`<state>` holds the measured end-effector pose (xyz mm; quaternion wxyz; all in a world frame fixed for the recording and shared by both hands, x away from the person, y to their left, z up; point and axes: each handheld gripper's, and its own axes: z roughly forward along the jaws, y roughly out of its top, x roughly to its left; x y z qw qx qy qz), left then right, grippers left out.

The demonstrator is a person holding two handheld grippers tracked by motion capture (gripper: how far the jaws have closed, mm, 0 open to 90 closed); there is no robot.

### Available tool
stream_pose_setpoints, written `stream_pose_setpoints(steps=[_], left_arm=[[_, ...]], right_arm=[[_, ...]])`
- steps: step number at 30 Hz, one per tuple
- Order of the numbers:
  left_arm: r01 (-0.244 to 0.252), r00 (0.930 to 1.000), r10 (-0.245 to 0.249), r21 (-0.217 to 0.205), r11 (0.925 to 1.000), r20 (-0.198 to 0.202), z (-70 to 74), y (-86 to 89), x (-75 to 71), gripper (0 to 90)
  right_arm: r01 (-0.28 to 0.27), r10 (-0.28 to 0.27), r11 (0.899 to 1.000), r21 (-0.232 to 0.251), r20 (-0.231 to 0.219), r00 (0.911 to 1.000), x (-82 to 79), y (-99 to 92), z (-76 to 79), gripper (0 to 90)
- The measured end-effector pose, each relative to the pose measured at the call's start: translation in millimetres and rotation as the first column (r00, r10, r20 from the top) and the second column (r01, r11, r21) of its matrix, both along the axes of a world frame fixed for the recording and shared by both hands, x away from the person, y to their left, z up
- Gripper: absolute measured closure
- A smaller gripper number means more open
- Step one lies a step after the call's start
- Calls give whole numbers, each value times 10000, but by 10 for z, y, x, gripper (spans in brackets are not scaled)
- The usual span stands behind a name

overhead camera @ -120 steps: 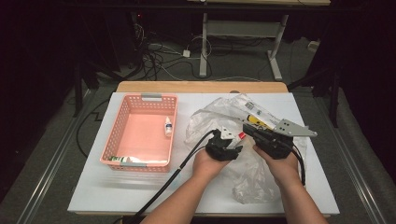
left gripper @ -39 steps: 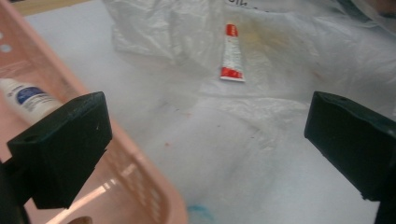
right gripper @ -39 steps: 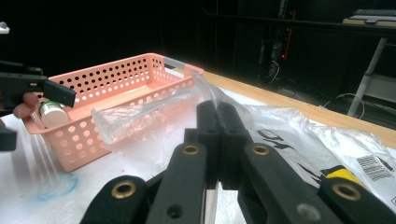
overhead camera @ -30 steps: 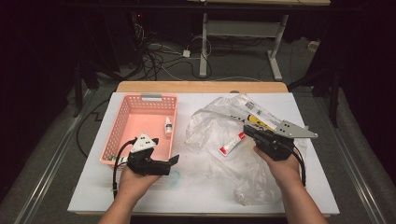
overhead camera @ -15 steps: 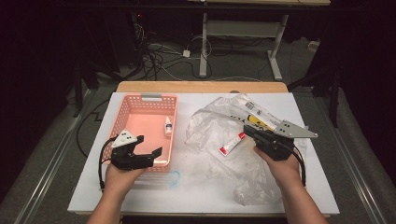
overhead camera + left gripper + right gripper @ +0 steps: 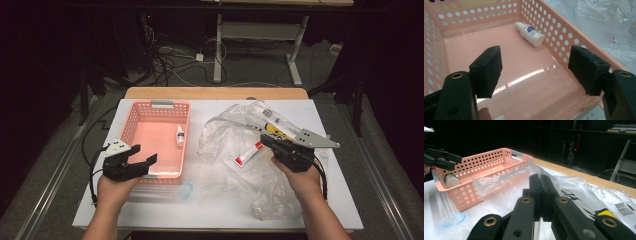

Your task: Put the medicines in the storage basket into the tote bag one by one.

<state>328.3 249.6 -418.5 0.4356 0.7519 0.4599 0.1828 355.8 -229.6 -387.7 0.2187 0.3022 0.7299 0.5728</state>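
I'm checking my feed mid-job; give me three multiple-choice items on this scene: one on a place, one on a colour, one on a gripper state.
1. Where does the small white bottle lie?
A. inside the pink basket
B. on the plastic bag
C. on the floor

2. What colour is the tube lying on the clear plastic bag?
A. green
B. red and white
C. black

3. How do the jaws of the left gripper stand?
A. shut on the bottle
B. shut on the basket rim
C. open, holding nothing

Answers:
1. A: the bottle rests on the basket floor near its right wall.
2. B: the high view shows a red tube with a white end.
3. C: the left gripper view shows its two jaws wide apart over the basket.
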Motion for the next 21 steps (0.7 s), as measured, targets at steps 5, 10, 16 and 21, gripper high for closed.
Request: stream_pose_setpoints(steps=[5, 10, 16, 21], left_arm=[[-98, 10000, 98, -47, 9999, 14, -2, 56, -2, 312], [-302, 9995, 302, -86, 9995, 26, -3, 115, -8, 395], [-907, 9958, 906, -89, 9958, -105, -4, 156, -5, 549], [-1090, 9937, 1085, -168, 9939, -298, -17, 168, -3, 649]], right_arm=[[-16, 16, 10000, -22, 0, 10000, 0, 2, -3, 900], [-13, 13, 10000, -6, -4, 10000, 2, 2, -4, 900], [-11, 11, 10000, -6, -8, 10000, 1, 3, -4, 900], [-17, 17, 10000, 1, 14, 10000, -2, 11, 0, 900]])
